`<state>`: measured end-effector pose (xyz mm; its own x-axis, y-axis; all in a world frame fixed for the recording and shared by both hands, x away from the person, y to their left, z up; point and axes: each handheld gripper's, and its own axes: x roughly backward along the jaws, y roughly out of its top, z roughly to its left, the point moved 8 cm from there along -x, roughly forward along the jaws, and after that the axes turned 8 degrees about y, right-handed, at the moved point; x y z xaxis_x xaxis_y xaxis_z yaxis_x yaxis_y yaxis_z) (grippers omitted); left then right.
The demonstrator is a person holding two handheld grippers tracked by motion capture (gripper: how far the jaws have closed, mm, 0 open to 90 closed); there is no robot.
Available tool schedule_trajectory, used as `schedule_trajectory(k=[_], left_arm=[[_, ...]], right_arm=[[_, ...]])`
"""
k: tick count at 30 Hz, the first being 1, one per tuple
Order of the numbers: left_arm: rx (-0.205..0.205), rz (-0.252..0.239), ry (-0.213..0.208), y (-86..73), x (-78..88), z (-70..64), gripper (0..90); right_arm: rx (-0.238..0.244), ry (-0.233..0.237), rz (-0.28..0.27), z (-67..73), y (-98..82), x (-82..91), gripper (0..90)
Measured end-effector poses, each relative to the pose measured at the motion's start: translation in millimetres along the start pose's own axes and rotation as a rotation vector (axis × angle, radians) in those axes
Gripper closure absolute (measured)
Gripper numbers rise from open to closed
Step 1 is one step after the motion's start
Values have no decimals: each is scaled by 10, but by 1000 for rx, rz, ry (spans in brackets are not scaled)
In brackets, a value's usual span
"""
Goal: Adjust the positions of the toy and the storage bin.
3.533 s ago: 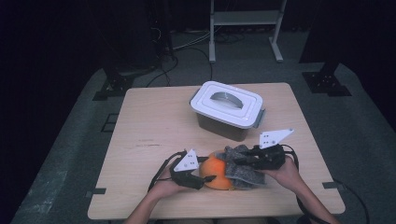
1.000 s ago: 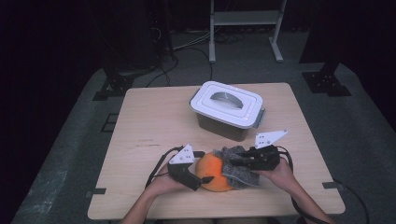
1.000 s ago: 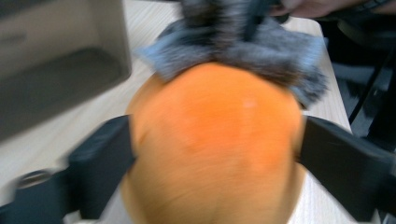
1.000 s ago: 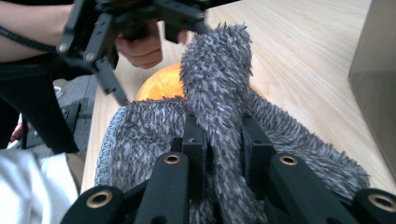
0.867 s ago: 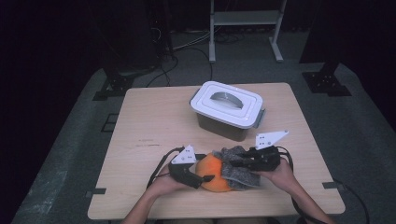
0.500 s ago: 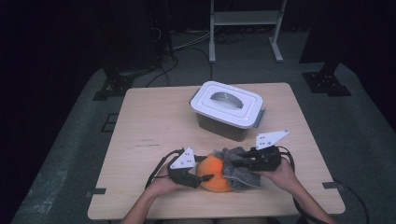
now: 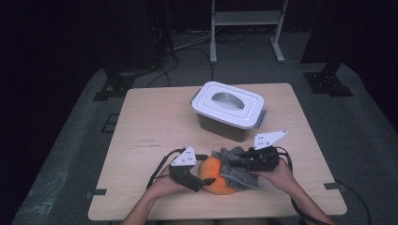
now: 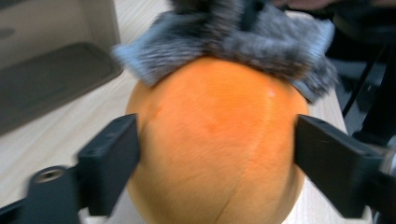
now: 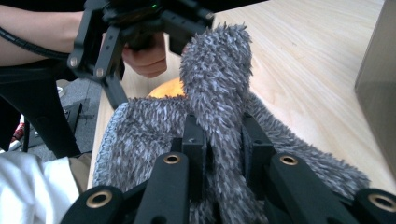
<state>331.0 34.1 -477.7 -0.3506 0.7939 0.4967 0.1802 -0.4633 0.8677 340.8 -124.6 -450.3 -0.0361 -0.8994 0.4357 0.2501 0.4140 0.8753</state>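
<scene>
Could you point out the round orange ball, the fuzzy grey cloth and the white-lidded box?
Round orange ball [image 8: 215,140], left gripper view, on its front face.
Fuzzy grey cloth [image 9: 217,74], right gripper view, on its raised fold.
White-lidded plastic box [image 7: 248,105], high view, on the lid's right side.

Dark room all round — a light wooden table [image 7: 155,122] sits on grey carpet [image 7: 70,154], cables [image 7: 187,47] trail across the floor, and a white metal stand [image 7: 246,18] waits behind.

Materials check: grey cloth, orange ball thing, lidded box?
Grey cloth: shaggy microfibre or chenille, by its fuzzy pile. Orange ball: smooth matte skin with faint seams, likely foam or soft plastic; could be fruit. Lidded box: glossy white plastic lid, greyish translucent plastic walls.
</scene>
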Motion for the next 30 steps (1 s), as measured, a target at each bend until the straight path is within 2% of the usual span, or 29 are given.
schedule_trajectory(k=[2,3,5,7,11,14,18,20,22,24,27,29,30], left_arm=[[26,15,-18,-26,-17,2,109],[16,9,-17,-24,-16,-9,163],[-38,10,8,-4,-9,-21,285],[-74,-2,30,26,-2,-37,340],[-131,-6,55,64,2,-78,369],[-152,-3,72,46,29,-66,381],[-142,-10,83,26,76,-25,386],[-145,-14,83,31,79,-33,385],[-150,-14,76,44,71,-53,370],[-125,-8,61,56,53,-59,284],[-47,17,51,44,19,-7,134],[-7,25,20,17,-5,-4,122],[-11,21,17,11,-6,-11,170]], right_arm=[[-1,4,-1,26,-33,34,752],[-1,4,5,35,-40,47,752],[1,6,8,55,9,66,755],[25,13,12,91,87,49,756],[84,26,38,173,282,-112,756],[105,34,53,193,359,-212,756],[102,10,80,128,299,-137,758],[78,-17,73,59,244,-38,758],[57,-21,64,23,180,22,758],[53,-17,60,42,131,36,758],[54,-17,62,81,68,31,757],[46,-6,55,102,42,31,757],[47,-4,55,106,40,35,757]])
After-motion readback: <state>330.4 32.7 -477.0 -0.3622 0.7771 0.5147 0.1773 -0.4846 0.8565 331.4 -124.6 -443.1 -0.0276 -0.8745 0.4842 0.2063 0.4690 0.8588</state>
